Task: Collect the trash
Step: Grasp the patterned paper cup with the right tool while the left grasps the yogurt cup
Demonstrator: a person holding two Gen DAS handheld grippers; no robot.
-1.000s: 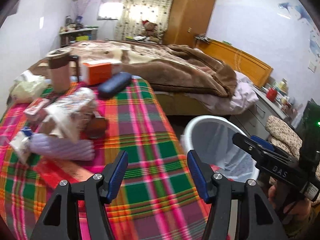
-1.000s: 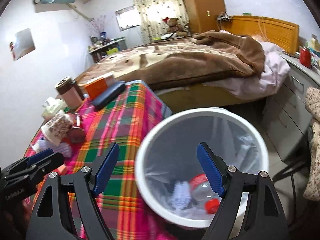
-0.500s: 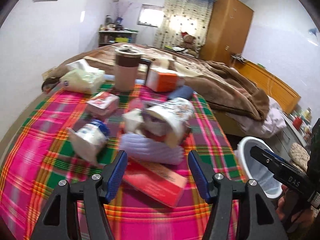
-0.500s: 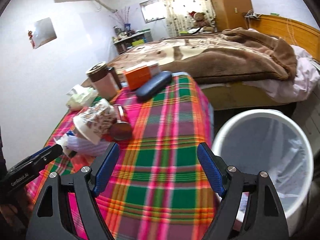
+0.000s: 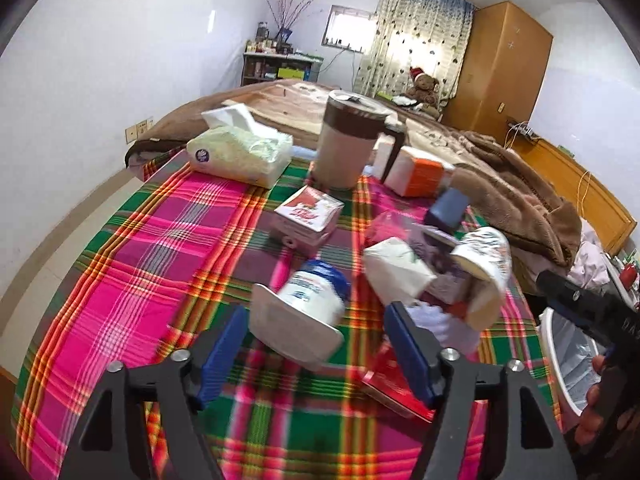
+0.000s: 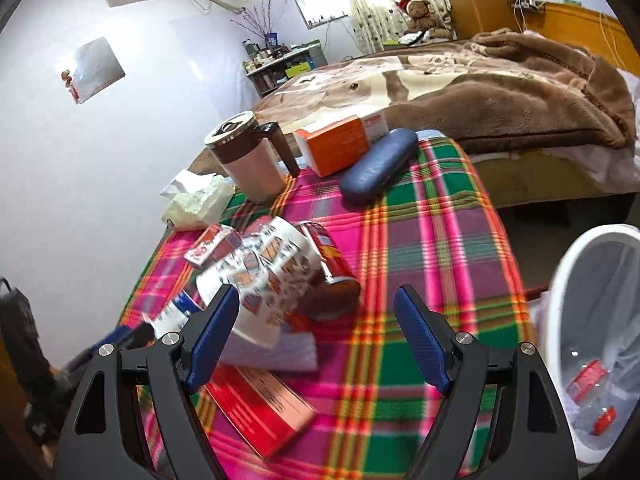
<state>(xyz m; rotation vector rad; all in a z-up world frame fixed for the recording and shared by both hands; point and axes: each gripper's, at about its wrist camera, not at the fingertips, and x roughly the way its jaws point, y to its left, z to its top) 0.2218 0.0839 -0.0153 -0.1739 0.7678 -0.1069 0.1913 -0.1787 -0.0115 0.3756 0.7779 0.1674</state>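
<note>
A white bottle with a blue cap [image 5: 310,308] lies on its side on the plaid tablecloth [image 5: 168,264]. My left gripper [image 5: 316,354] hovers just before it, its jaws opening, the bottle's base between the fingertips but untouched. To its right are a crumpled tissue [image 5: 396,268], a tipped printed paper cup [image 5: 484,276] and a flat red box [image 5: 394,394]. My right gripper [image 6: 316,336] stands open and empty above the cloth, close to the paper cup [image 6: 260,280] and a red can [image 6: 328,272]. The white lined bin [image 6: 592,340] stands at the right, beside the table.
At the table's far end stand a lidded mug [image 5: 348,140], a tissue pack [image 5: 240,152], an orange box [image 5: 420,172] and a blue case [image 6: 376,168]. A small red-and-white carton [image 5: 308,216] sits mid-table. A bed with a brown blanket [image 6: 480,80] lies beyond.
Both grippers swung left, away from the bin and over the table's pile. The left jaws widened and the white bottle now lies between its fingertips.
</note>
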